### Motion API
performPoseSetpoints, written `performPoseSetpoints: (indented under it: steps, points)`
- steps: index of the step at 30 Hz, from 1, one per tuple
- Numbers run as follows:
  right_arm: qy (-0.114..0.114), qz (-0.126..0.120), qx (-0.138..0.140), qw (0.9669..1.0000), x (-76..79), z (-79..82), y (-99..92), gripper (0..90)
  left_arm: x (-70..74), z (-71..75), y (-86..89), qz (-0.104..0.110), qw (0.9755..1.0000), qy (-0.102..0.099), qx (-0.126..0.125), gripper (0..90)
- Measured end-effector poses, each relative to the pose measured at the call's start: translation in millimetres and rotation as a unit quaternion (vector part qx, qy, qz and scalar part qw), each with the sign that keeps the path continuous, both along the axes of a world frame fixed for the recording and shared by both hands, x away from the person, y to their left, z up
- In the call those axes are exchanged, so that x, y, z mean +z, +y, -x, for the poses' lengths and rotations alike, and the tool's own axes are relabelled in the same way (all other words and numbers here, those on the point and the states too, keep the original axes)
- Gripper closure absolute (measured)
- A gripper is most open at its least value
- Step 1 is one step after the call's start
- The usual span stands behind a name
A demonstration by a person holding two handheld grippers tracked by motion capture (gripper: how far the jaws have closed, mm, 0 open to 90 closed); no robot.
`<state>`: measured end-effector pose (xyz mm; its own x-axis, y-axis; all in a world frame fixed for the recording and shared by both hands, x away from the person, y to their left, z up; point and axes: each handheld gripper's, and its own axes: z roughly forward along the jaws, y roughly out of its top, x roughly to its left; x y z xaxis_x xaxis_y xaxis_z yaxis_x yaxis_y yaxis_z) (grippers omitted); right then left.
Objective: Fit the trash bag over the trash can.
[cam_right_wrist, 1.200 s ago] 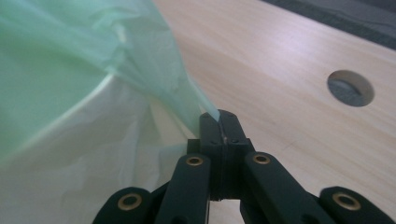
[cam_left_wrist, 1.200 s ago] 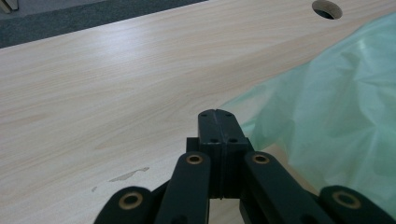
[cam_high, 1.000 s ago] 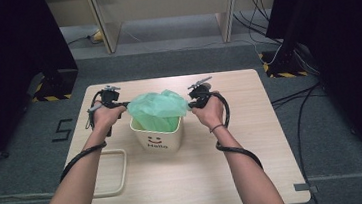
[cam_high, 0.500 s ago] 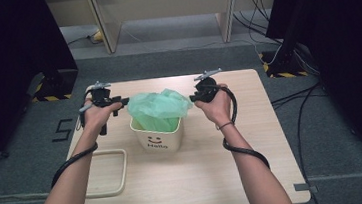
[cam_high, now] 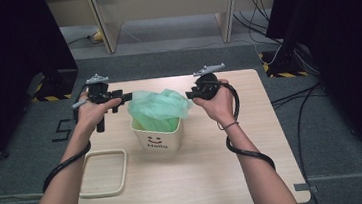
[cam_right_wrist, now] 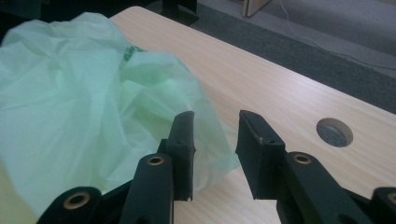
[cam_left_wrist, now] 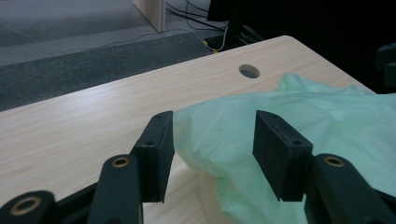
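High view shows a thin, crinkly green bag puffing out of a small cream bin with a smiley face, in the middle of the smooth wooden table. The left gripper and right gripper are held up beside the bag, one on each side. Both claws have just been opening and stand apart, holding nothing. A rounded cream tray lies near the bin. The bag hides what is inside the bin.

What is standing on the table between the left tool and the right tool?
In the high view, a cream bin lined with a green bag stands between the left tool and the right tool.
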<state>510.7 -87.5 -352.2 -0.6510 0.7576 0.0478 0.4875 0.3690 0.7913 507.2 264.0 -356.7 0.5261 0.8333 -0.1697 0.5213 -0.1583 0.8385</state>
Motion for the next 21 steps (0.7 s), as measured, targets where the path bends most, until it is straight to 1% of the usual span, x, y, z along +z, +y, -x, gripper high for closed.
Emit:
performPoseSetpoints:
  steps: [3, 5, 8, 9, 12, 15, 17, 19, 21]
  points:
    - [-0.002, -0.008, 0.008, 0.9999, 3.3, 2.3, 1.7, 65.3, 7.6, 4.6, -6.6, -0.002, 0.9998, -0.003, -0.02, 46.4]
    - [-0.002, -0.012, 0.017, 0.9998, 6.7, 5.5, 4.5, 64.8, 9.7, 7.4, -10.9, -0.007, 0.9992, 0.002, -0.039, 44.9]
    - [-0.001, -0.016, 0.026, 0.9995, 8.1, 9.0, 7.6, 64.0, 9.2, 12.4, -15.8, -0.01, 0.9978, 0.01, -0.065, 43.9]
    - [0.001, -0.018, 0.027, 0.9995, 8.2, 10.2, 8.5, 63.9, 9.0, 13.6, -16.5, -0.011, 0.9974, 0.01, -0.07, 43.9]
    - [0.005, -0.025, 0.036, 0.999, 8.2, 12.3, 11.0, 63.3, 6.7, 16.6, -18.2, -0.026, 0.9958, 0.015, -0.087, 43.6]
    - [0.007, -0.021, 0.049, 0.9986, 7.4, 14.6, 15.1, 62.2, 2.2, 15.9, -17.1, -0.046, 0.9948, 0.024, -0.088, 43.7]
    - [0.013, -0.019, 0.056, 0.9982, 6.1, 15.5, 17.8, 61.5, -0.4, 15.3, -16.5, -0.048, 0.9945, 0.028, -0.089, 44.7]
    - [0.016, -0.016, 0.058, 0.998, 5.0, 15.8, 19.3, 61.4, -2.0, 16.0, -16.8, -0.051, 0.9939, 0.028, -0.094, 48.1]
    - [0.02, -0.014, 0.065, 0.9976, 2.7, 16.0, 21.5, 61.5, -3.4, 17.0, -17.5, -0.055, 0.9932, 0.028, -0.099, 54.6]
